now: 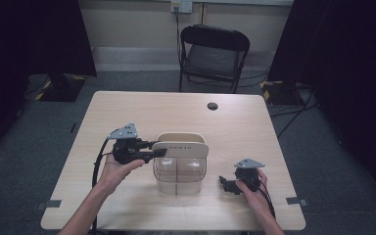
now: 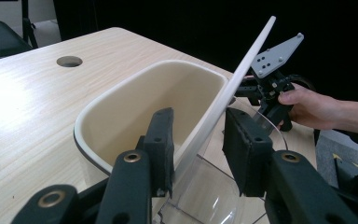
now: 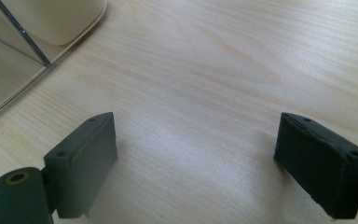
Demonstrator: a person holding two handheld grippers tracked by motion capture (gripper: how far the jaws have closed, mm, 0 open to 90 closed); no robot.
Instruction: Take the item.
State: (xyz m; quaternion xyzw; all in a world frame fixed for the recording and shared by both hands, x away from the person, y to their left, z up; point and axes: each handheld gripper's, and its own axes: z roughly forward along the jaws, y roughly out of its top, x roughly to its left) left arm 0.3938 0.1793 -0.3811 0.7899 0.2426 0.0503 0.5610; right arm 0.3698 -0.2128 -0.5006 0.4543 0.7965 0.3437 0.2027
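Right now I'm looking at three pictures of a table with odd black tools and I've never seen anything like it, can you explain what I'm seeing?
A person sits at a pale wooden table, holding black two-jaw tongs in each hand. One picture looks down from above; the other two come from small cameras riding on each tool, looking along its jaws. In the middle stands a clear plastic container with a cream lid tilted up on edge, and a cream tub behind it. The left tongs appear to grip that lid by its edge, jaws close on either side. The right tongs rest over bare table, jaws wide and holding nothing. A black folding chair stands beyond the table.
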